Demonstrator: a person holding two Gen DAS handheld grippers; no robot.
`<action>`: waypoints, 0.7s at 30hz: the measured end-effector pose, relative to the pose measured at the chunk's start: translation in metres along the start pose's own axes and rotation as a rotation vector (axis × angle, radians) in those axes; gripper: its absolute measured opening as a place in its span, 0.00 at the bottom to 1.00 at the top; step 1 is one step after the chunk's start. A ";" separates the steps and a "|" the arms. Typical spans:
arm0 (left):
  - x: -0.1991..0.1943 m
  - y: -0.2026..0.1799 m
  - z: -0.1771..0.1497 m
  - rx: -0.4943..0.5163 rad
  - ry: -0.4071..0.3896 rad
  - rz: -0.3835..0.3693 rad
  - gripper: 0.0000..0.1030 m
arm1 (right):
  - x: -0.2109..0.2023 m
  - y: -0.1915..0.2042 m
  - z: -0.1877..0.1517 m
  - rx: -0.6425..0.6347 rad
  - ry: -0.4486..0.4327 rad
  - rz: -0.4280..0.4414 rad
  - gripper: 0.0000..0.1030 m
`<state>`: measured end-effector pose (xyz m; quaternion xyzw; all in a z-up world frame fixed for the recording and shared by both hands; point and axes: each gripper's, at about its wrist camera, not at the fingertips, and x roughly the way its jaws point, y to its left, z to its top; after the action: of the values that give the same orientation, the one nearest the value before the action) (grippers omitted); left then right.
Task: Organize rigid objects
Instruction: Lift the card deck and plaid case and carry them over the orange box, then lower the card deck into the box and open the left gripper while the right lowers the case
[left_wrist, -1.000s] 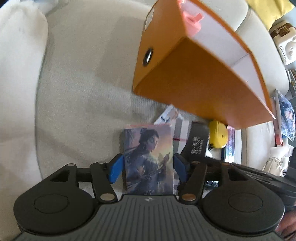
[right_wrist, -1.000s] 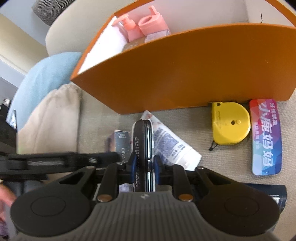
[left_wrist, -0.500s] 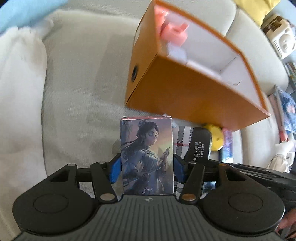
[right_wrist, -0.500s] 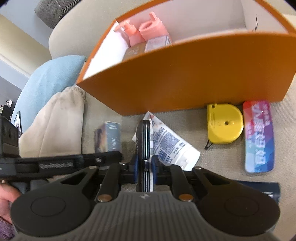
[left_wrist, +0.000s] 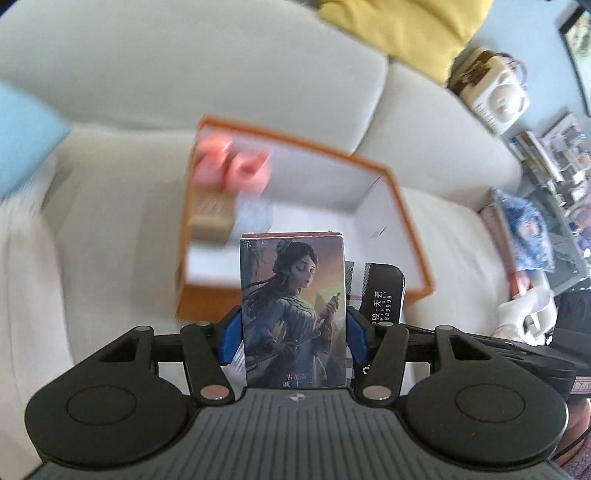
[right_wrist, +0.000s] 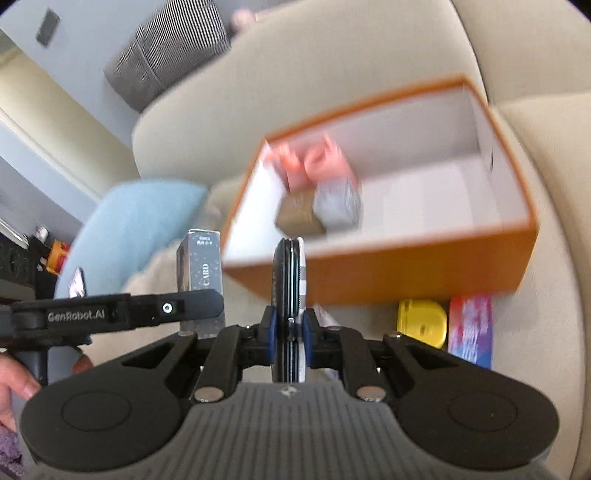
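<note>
The left tongs (left_wrist: 294, 334) clamp a card box (left_wrist: 293, 310) upright, long axis vertical, while the right tongs (right_wrist: 290, 338) pinch a black wallet (right_wrist: 289, 310) edge-on before the orange box (right_wrist: 406, 273) on the sofa (right_wrist: 546, 332).

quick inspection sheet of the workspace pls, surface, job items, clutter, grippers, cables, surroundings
surface: beige sofa seat.
job's things: orange box, open top, two pink-capped bottles in one end; card box and flat black case held in the grippers.
clutter: yellow tape measure and colourful flat pack on the seat beside the box.
grippers: left gripper shut on the card box; right gripper shut on the black case.
cables: nothing seen.
surroundings: blue cushion, striped cushion, yellow cushion.
</note>
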<state>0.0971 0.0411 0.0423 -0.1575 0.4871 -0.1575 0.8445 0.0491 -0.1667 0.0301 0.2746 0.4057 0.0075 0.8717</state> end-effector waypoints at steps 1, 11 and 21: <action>0.003 -0.004 0.010 0.012 -0.001 -0.004 0.63 | -0.006 -0.001 0.009 0.004 -0.021 0.003 0.14; 0.128 -0.033 0.091 0.070 0.142 0.039 0.63 | 0.023 -0.045 0.108 -0.024 -0.002 -0.183 0.14; 0.231 -0.043 0.108 0.111 0.259 0.211 0.63 | 0.090 -0.093 0.141 0.003 0.074 -0.301 0.14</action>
<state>0.2965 -0.0818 -0.0667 -0.0368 0.5960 -0.1135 0.7941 0.1904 -0.2915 -0.0049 0.2115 0.4742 -0.1139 0.8470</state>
